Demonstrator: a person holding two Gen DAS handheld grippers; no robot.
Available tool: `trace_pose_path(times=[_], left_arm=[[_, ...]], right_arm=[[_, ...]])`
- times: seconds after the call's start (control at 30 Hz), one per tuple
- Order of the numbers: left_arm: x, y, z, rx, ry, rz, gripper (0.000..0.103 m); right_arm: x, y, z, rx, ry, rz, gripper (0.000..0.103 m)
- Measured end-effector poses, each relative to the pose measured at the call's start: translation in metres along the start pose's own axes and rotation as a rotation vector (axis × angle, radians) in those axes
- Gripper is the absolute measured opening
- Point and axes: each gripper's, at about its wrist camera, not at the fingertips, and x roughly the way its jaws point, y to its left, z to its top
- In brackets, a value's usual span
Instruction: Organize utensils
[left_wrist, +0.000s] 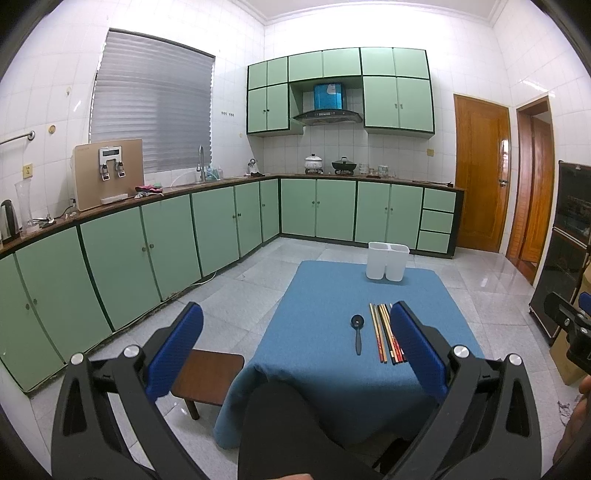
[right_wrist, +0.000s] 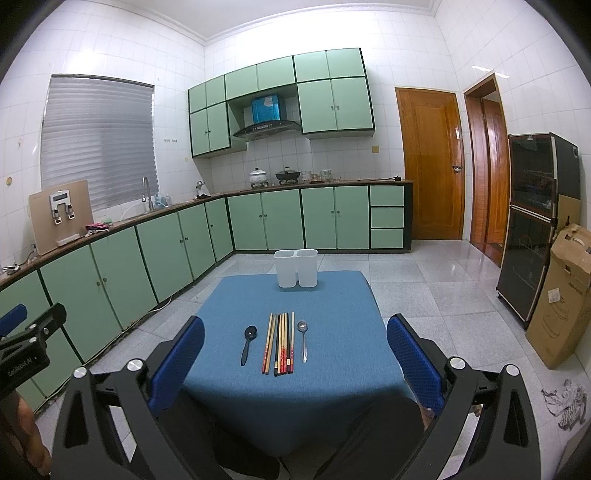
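A counter (right_wrist: 229, 387) draped in a blue cloth carries all the utensils, with green kitchen cabinets (right_wrist: 166, 247) running along the walls behind it. At its far edge stands a white holder (right_wrist: 295, 268) with 2 compartments, upright and empty as far as can be seen. Both grippers hover above the near edge, holding nothing: the left gripper (left_wrist: 295, 328) has its blue-padded fingers (left_wrist: 177, 350) spread wide apart, and the right gripper (right_wrist: 295, 336) likewise shows its fingers (right_wrist: 413, 362) wide apart. Near the middle of the cloth lies a bundle of chopsticks (right_wrist: 279, 343), side by side, well apart from the holder. A black spoon (right_wrist: 248, 343) lies just left of them and a metal spoon (right_wrist: 303, 339) just right, neither touching the bundle.
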Motion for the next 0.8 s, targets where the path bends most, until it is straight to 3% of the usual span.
trace_pose_path(times=[0.8], left_arm=[[-0.014,-0.004,0.008,0.001,0.001,-0.004,0.098]], right_arm=[[-0.003,-0.003,0.008,0.001,-0.006,-0.005,0.097]])
